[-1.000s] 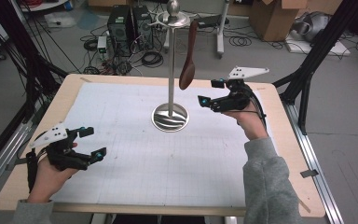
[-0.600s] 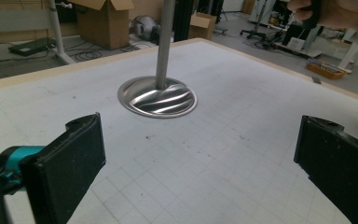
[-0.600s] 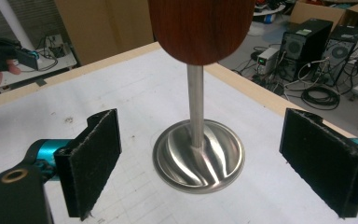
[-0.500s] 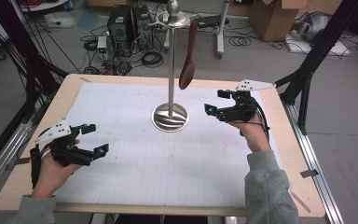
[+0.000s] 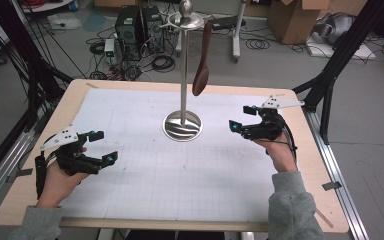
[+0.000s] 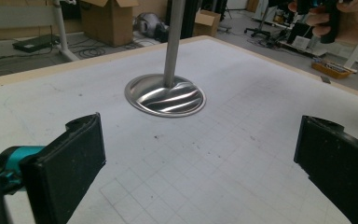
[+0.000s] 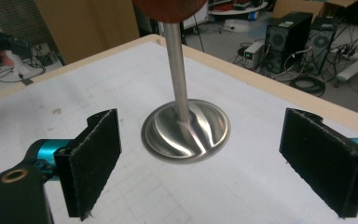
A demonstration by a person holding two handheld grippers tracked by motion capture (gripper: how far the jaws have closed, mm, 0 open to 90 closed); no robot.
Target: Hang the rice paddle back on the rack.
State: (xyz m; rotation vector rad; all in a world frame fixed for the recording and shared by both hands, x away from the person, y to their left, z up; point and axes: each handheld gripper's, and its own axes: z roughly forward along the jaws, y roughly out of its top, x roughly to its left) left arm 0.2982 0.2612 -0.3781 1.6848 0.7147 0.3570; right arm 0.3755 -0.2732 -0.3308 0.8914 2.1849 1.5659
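A wooden spoon (image 5: 201, 70) hangs from a metal stand (image 5: 182, 125) at upper centre of the desk (image 5: 130, 105); left claw (image 5: 102, 147) and right claw (image 5: 242, 119) gape wide, empty, at either side.

Left gripper (image 5: 103, 146) sits at lower left of the high view, held in the left hand (image 5: 60, 175) — jaws spread wide, nothing between them, pointing toward frame centre. Right gripper (image 5: 243, 118) is at mid right, gripped by the right hand (image 5: 279, 150), forearm in a grey sleeve (image 5: 292, 205) rising from the bottom edge — jaws likewise wide apart, empty.
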